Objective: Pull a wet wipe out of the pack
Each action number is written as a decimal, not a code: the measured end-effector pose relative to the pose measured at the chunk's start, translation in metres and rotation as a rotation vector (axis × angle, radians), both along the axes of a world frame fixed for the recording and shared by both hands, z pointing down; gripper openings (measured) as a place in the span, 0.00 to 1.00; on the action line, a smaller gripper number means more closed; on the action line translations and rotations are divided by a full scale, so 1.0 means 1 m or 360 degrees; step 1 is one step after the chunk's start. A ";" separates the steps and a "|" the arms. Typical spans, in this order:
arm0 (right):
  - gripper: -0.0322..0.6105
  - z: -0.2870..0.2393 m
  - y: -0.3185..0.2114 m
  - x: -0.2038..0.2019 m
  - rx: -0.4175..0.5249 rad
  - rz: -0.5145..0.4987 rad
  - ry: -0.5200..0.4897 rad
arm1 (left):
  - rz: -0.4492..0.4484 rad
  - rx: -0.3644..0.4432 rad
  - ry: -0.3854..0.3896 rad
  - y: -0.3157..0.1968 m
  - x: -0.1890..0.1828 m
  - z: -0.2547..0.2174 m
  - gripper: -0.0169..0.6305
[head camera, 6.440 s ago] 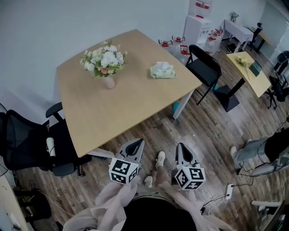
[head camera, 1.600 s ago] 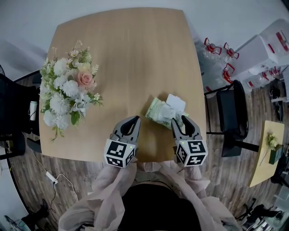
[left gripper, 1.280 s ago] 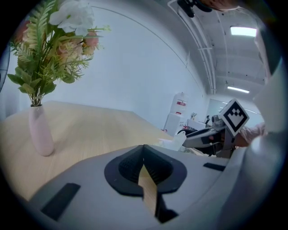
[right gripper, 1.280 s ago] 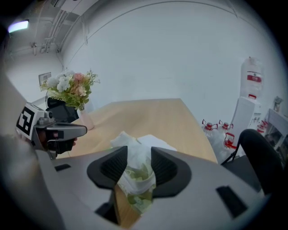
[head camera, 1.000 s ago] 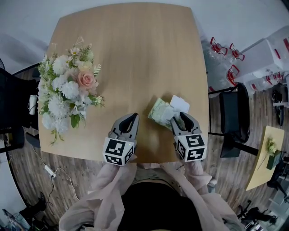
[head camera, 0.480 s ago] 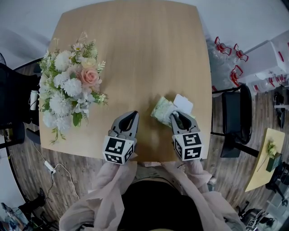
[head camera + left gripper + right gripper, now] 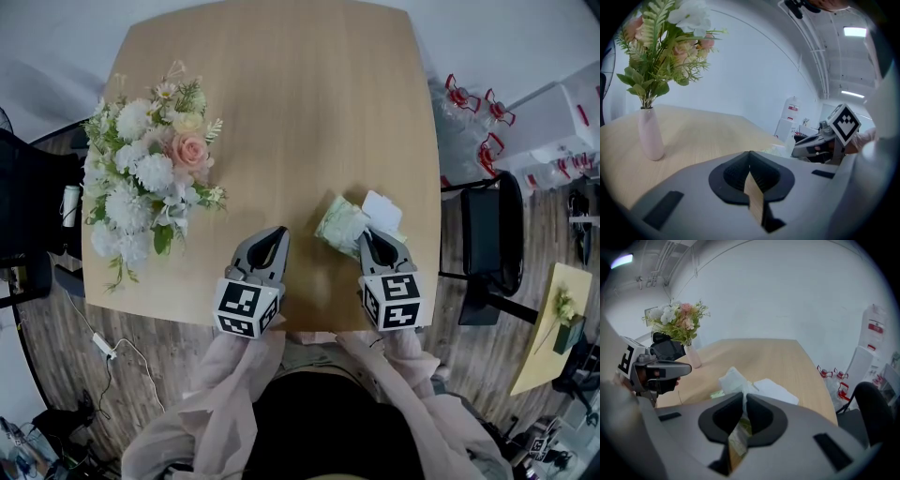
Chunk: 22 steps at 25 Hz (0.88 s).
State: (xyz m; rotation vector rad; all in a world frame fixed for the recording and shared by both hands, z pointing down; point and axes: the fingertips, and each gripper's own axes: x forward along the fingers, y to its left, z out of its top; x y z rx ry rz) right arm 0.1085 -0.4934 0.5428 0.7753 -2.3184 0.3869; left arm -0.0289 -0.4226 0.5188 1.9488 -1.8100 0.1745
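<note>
I find no word or number I can read. My left gripper (image 7: 277, 232) and right gripper (image 7: 371, 236) carry only black-and-white square markers. At two o'clock, a white cabinet (image 7: 874, 333) bears a red label (image 7: 874, 327), too small to read. The wipe pack (image 7: 337, 223) shows blurred print.

Wooden table (image 7: 300, 112) from above. A vase of flowers (image 7: 150, 183) stands at left; a wipe pack (image 7: 339, 223) lies near the right edge.
</note>
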 end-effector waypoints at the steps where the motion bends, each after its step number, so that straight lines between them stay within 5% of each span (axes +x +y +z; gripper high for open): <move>1: 0.10 -0.001 0.000 0.000 0.0000 0.0006 -0.0005 | -0.0003 -0.0002 -0.0004 0.001 -0.001 0.000 0.04; 22: 0.09 -0.008 0.019 0.010 0.0042 0.0062 -0.0048 | -0.0002 0.0007 -0.0026 0.024 0.000 -0.004 0.04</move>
